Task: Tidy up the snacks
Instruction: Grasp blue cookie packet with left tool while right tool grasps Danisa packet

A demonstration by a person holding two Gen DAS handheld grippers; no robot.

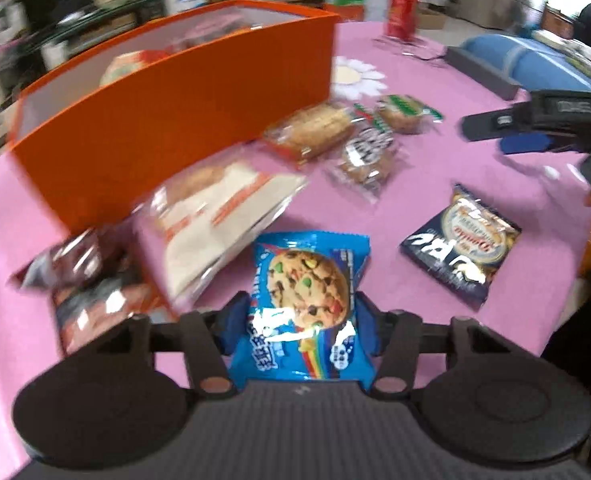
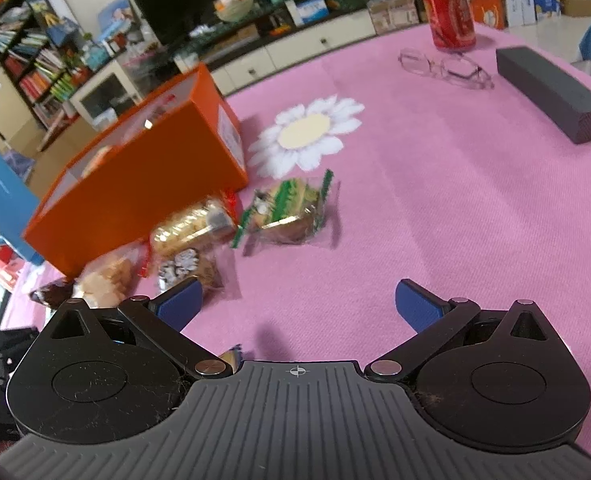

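Observation:
My left gripper (image 1: 301, 312) is shut on a blue cookie packet (image 1: 307, 292) and holds it above the pink tablecloth. An orange box (image 1: 167, 120) with snacks inside stands ahead at left; it also shows in the right wrist view (image 2: 143, 184). Loose snacks lie beside it: a white and orange bag (image 1: 223, 220), a bread pack (image 1: 311, 130), a brown cookie pack (image 1: 365, 154), a green-striped pack (image 1: 403, 110) and a dark blue packet (image 1: 463, 240). My right gripper (image 2: 299, 306) is open and empty over the cloth, near the green-striped pack (image 2: 289, 210); it shows at the right of the left wrist view (image 1: 507, 132).
A red can (image 2: 449, 10), clear glasses (image 2: 447, 68) and a dark grey block (image 2: 551, 94) sit at the far side of the table. A daisy print (image 2: 307, 136) marks the cloth. A dark red packet (image 1: 83, 280) lies at the near left.

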